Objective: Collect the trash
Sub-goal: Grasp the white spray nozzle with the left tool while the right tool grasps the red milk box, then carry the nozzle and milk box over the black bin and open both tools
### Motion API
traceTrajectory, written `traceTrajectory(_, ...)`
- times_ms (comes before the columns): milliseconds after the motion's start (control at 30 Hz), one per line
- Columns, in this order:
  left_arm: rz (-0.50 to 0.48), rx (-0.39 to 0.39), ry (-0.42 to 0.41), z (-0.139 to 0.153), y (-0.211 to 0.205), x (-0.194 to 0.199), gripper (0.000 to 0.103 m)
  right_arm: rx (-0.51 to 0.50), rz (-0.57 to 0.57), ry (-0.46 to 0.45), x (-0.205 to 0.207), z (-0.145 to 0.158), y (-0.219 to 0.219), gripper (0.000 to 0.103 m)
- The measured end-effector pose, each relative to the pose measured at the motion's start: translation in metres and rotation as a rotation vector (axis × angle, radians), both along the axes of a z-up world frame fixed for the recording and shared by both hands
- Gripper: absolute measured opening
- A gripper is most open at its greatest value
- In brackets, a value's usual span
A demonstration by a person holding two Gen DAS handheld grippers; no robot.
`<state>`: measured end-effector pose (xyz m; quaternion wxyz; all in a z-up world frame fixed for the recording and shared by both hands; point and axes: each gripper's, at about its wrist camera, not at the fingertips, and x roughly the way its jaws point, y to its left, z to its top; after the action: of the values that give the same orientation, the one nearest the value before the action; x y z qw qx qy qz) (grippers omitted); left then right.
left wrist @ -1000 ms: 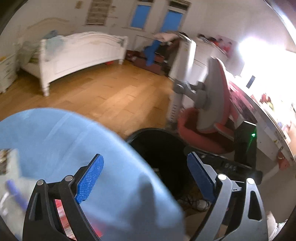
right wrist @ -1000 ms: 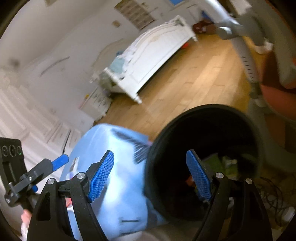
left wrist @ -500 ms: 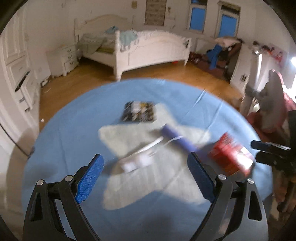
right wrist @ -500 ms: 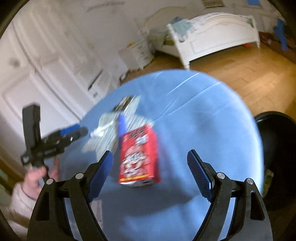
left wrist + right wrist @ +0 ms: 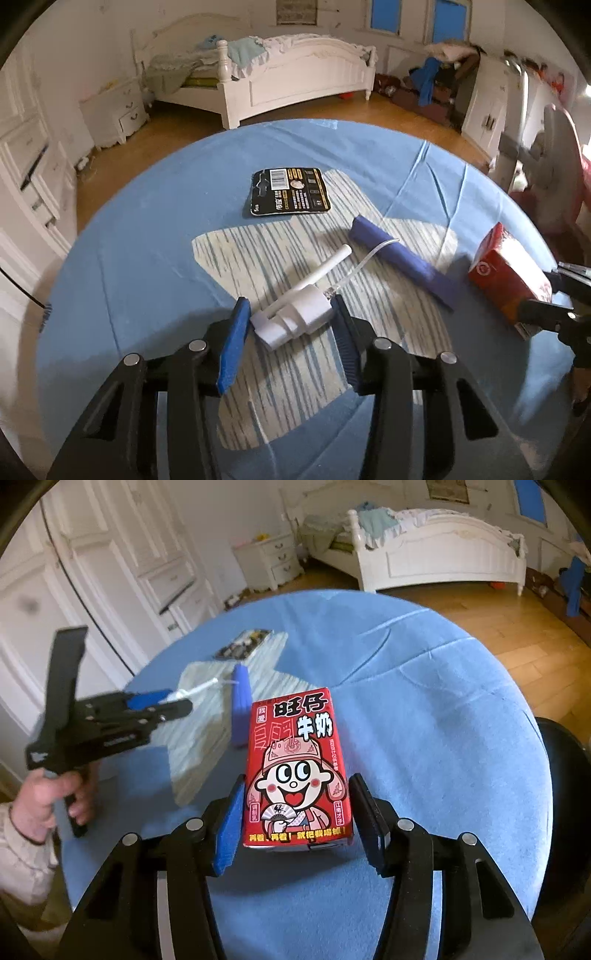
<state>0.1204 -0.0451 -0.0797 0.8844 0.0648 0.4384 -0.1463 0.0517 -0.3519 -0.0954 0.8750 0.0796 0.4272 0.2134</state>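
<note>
A white pump head (image 5: pixel 295 314) with a thin tube lies on a striped cloth (image 5: pixel 288 258) on the round blue table (image 5: pixel 147 258). My left gripper (image 5: pixel 290 325) is closing on it, and both blue pads touch its sides. In the right wrist view a red milk carton (image 5: pixel 295 746) lies flat on the table. My right gripper (image 5: pixel 297 786) is closing on it, with a pad against each long side. The carton (image 5: pixel 506 273) also shows at the right edge of the left wrist view. The left gripper (image 5: pixel 173 699), held by a hand, appears at the left of the right wrist view.
A black blister card (image 5: pixel 290 192) and a purple-blue wrapper (image 5: pixel 399 266) lie on the cloth beyond the pump head. A black bin (image 5: pixel 569 794) stands beside the table's right edge. A red chair (image 5: pixel 557 177) and a white bed (image 5: pixel 295 81) stand further off on the wooden floor.
Both grippers swung away from the black bin and over the table. The left jaws narrowed around the pump head, and the right jaws narrowed around the red carton.
</note>
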Motion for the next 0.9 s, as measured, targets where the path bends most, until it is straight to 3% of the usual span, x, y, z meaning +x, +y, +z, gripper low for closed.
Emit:
traceTrajectory(200, 0.003, -0.123, -0.027, 0.02, 0.0, -0.016, 0.044, 0.164, -0.029, -0.052, -0.007, 0.018, -0.029, 0.054)
traceTrajectory(367, -0.064, -0.184, -0.06, 0.049, -0.038, -0.026, 0.044, 0.233, -0.084, -0.108, -0.012, 0.034, -0.059, 0.054)
traceTrajectory(600, -0.21, -0.283, -0.054, 0.072, -0.13, -0.022, 0.044, 0.292, -0.253, -0.186, -0.024, 0.047, -0.137, 0.054)
traceTrajectory(900, -0.365, -0.329, 0.03, 0.058, -0.245, -0.005, 0.044, 0.332, -0.5, -0.157, -0.043, 0.011, -0.256, 0.054)
